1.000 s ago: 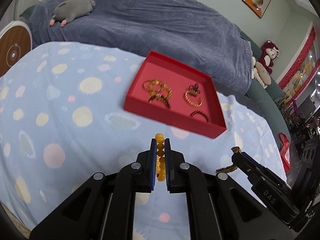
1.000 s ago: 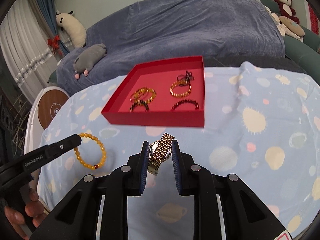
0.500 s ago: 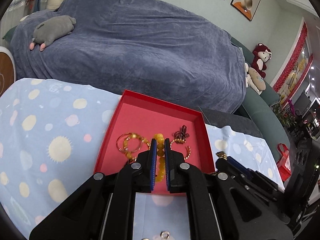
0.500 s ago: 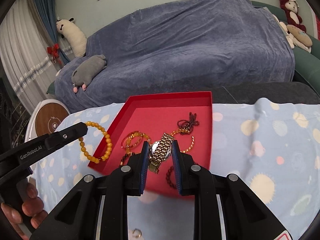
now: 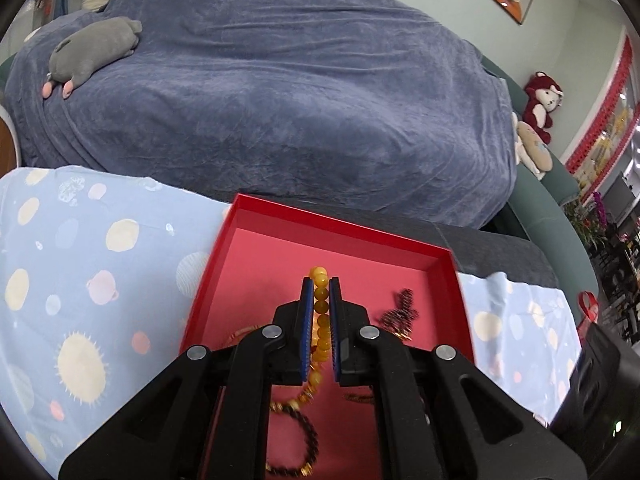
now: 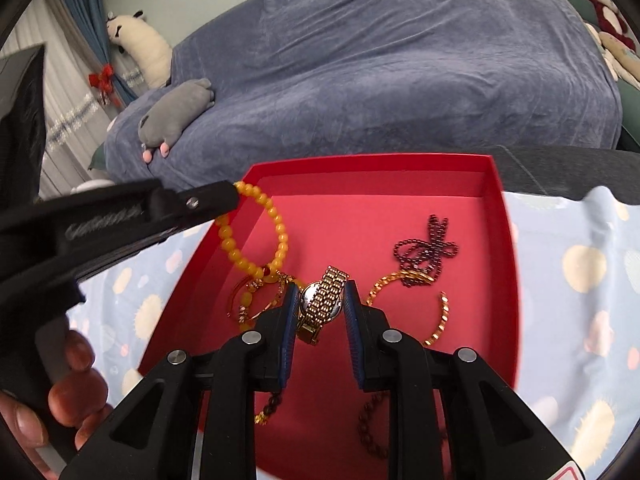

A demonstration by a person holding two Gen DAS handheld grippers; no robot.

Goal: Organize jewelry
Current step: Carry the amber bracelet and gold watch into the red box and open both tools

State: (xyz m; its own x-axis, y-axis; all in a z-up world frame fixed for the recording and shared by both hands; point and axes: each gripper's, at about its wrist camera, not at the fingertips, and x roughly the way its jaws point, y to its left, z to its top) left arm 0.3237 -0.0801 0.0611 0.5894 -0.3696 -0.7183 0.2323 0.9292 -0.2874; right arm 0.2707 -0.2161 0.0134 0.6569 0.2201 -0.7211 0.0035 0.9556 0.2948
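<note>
Left wrist view: left gripper [image 5: 320, 284] pinches the yellow bead bracelet [image 5: 320, 308], now over the red shallow cardboard tray [image 5: 340, 224], lower centre; its lower loop is hidden.

Right wrist view: right gripper [image 6: 320, 292] clamps the gold metal-link wristwatch [image 6: 322, 300], now above the tray's centre; dial partly obscured.

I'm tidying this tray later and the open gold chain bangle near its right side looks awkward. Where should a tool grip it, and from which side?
Probably take the gold chain bangle from above, at the middle of its right-hand arc, one finger inside the curve and one outside. It lies flat in the red tray, and that arc is clear of the dark bead chain tangled across its far end.
</note>
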